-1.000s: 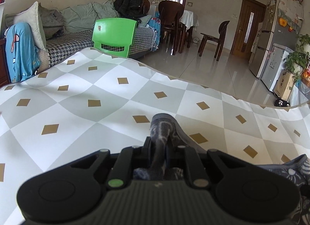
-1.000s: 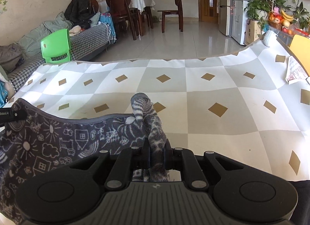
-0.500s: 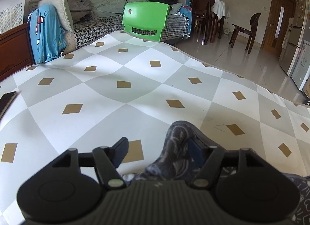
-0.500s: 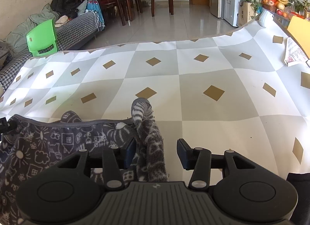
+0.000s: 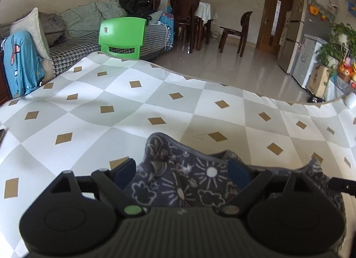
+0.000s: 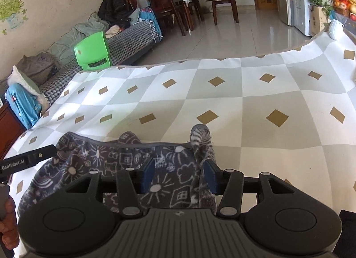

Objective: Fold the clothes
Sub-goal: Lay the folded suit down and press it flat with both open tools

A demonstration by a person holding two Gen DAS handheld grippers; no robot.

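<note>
Comparing with a second ago: both sets of jaws were clamped on the garment, now both are spread wide and hold nothing. Left gripper [image 5: 181, 170] has its blue pads either side of a raised fold of the dark patterned garment [image 5: 189, 182], no contact visible. Right gripper [image 6: 179, 174] likewise, with the striped cuff [image 6: 201, 140] standing up just inside its right pad. Garment lies bunched on the bench [image 6: 255, 106] at the near edge, grey trimmed hem facing away from the cameras. In the right view the left gripper's side arm [image 6: 26, 160] sits at the garment's left end. Ahead, the checked bench cover is open up to its far edge; a green chair [image 5: 122, 33] stands just beyond that edge, then bare floor
</note>
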